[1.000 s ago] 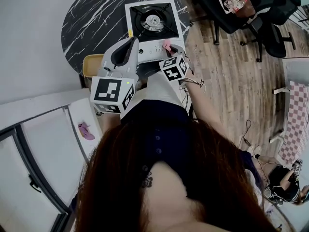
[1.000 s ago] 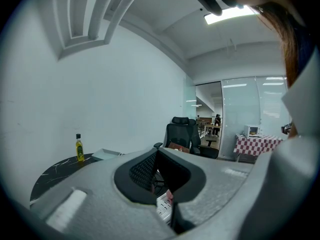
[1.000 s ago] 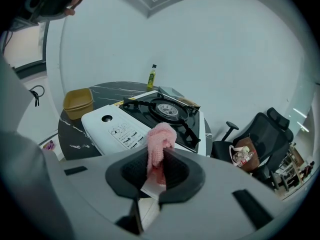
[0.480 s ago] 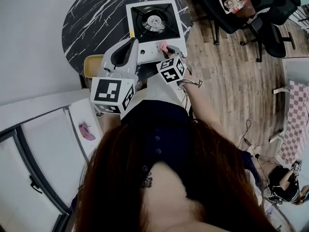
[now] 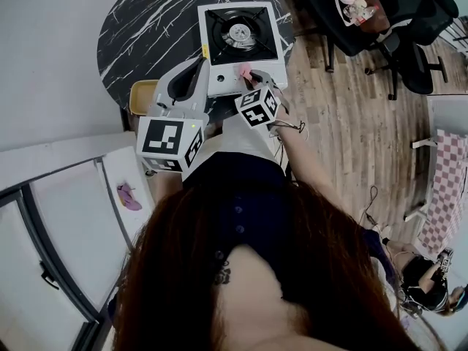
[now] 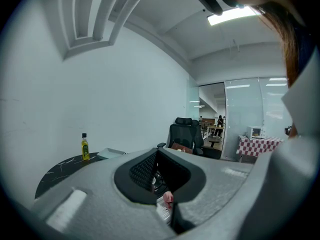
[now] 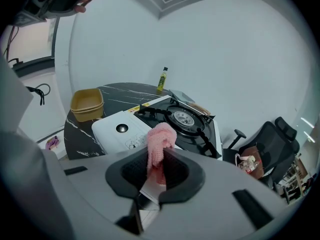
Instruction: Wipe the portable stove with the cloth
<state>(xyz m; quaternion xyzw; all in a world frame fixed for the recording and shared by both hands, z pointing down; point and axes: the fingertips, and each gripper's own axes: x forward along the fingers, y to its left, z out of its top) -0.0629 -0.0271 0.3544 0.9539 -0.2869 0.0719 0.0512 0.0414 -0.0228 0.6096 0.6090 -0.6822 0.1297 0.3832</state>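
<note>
While the right gripper (image 7: 159,159) pinches the pink cloth (image 7: 161,140) at the front panel of the portable stove (image 5: 240,36), the left gripper (image 6: 159,159) hangs closed, empty.
Black marble table (image 5: 139,35) bears the stove; office chair (image 5: 351,9) at its 3 o'clock, yellow tub (image 5: 143,95) at 8, oil bottle (image 6: 85,147) at 11; panel print unreadable.

One portable stove (image 5: 238,34), one cloth (image 5: 245,70), one table (image 5: 139,28), one bottle (image 7: 161,79), two office chairs (image 5: 351,17); two grippers: left gripper (image 5: 199,66), right gripper (image 5: 254,74).

We see a pink cloth (image 7: 161,140) between our grey right fingers (image 7: 85,199); beyond them, a white stove (image 7: 120,130) with a black burner top, a white-veined black worktop (image 7: 82,139), and a yellow tub (image 7: 87,104).
</note>
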